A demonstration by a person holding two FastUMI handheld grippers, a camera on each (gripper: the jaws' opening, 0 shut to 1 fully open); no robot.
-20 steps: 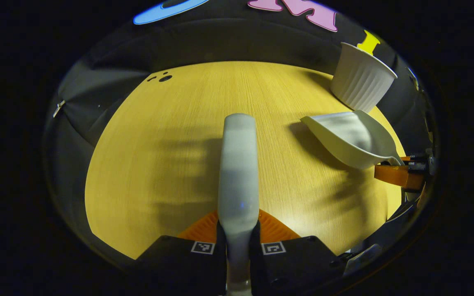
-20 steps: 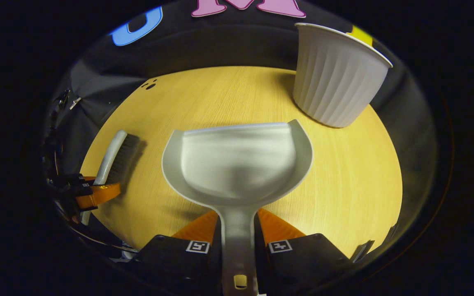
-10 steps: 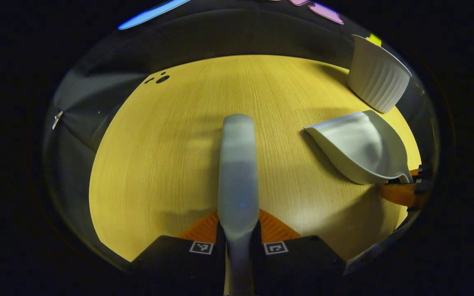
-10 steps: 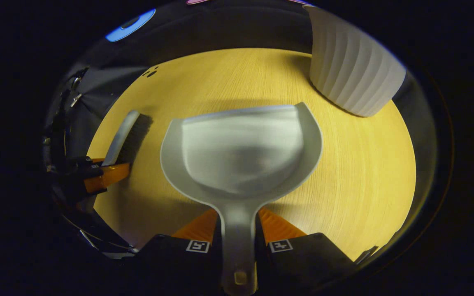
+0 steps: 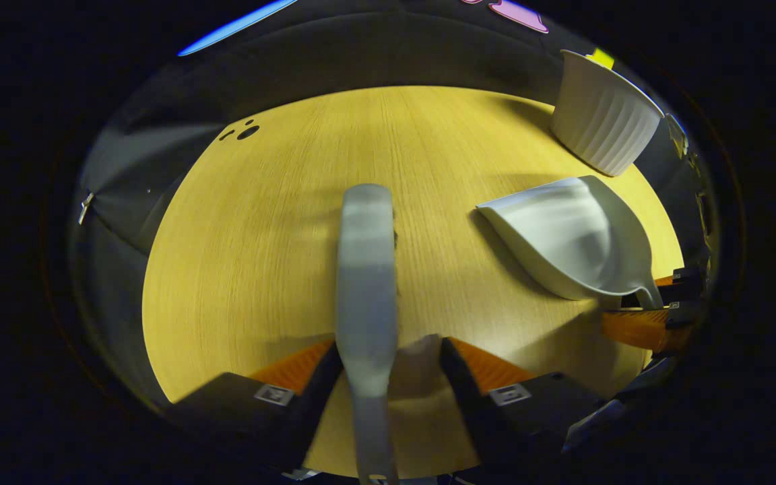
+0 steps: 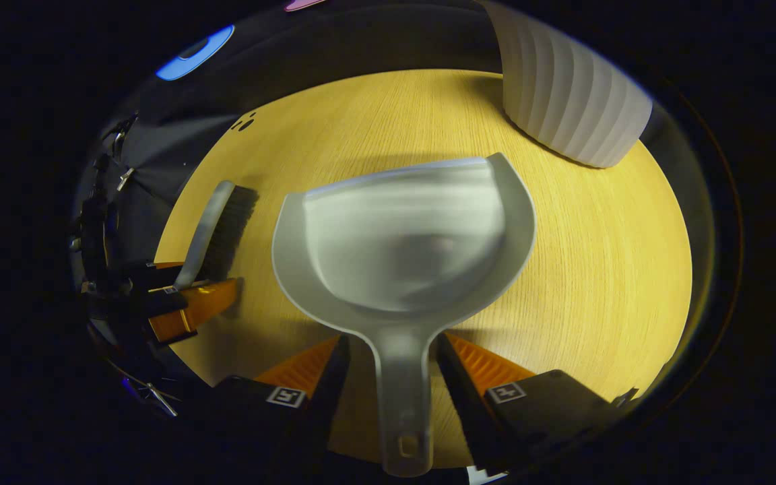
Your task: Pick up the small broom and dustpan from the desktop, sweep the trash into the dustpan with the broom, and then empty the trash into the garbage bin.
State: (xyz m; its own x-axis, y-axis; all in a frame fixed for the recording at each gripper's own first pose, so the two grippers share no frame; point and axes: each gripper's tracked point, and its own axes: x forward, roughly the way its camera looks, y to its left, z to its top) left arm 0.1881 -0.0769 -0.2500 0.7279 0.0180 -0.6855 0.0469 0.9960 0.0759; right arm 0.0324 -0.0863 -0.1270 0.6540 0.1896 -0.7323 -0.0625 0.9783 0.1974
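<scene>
The small broom (image 5: 366, 269) lies on the wooden desktop (image 5: 246, 256) with its grey back up and its handle between the spread fingers of my left gripper (image 5: 391, 350), which is open. To its right rests the grey dustpan (image 5: 563, 236), mouth facing away. In the right gripper view the dustpan (image 6: 408, 236) sits flat, its handle lying loose between the parted fingers of my right gripper (image 6: 393, 347), open too. There the broom (image 6: 216, 222) shows its dark bristles at left, with the left gripper (image 6: 186, 303) behind it.
A white ribbed garbage bin (image 5: 603, 124) stands at the far right corner of the desktop, close beyond the dustpan (image 6: 570, 101). Small dark holes (image 5: 246, 131) mark the far left of the tabletop. Black cloth walls ring the table.
Both grippers have gone from shut to open. The broom and the dustpan came down and now rest on the desktop, their handles free between the fingers.
</scene>
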